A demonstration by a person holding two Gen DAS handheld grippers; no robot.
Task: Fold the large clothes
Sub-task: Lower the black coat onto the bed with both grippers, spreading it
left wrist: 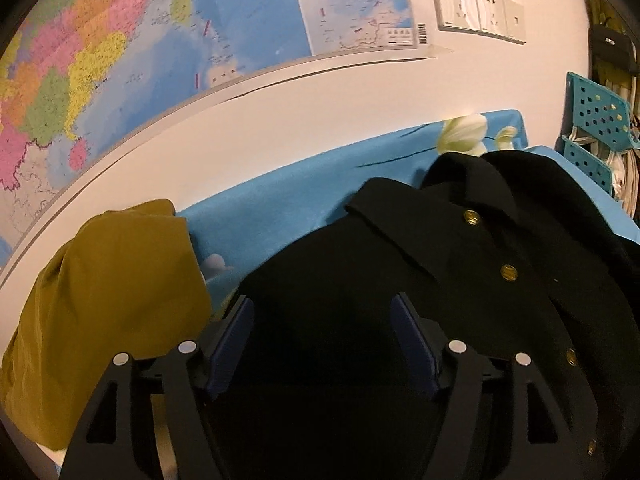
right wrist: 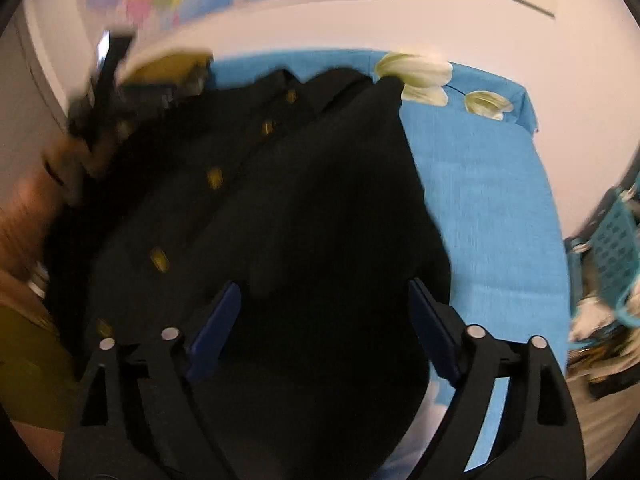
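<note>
A large black coat point(left wrist: 400, 264) with gold buttons point(left wrist: 508, 271) lies spread on a blue flowered sheet point(left wrist: 280, 200). It also shows in the right wrist view point(right wrist: 304, 200), blurred. My left gripper point(left wrist: 322, 312) is open, its blue pads point(left wrist: 236, 344) over the coat's left part with nothing between them. My right gripper point(right wrist: 324, 300) is open over the coat's right part near its edge. The left gripper shows blurred in the right wrist view point(right wrist: 108, 80) at the upper left.
A mustard-yellow garment point(left wrist: 112, 304) lies folded left of the coat. A map point(left wrist: 120, 60) and wall sockets point(left wrist: 476, 8) are on the white wall behind. A teal perforated basket point(left wrist: 596, 128) stands at the right; it also shows in the right wrist view point(right wrist: 612, 252).
</note>
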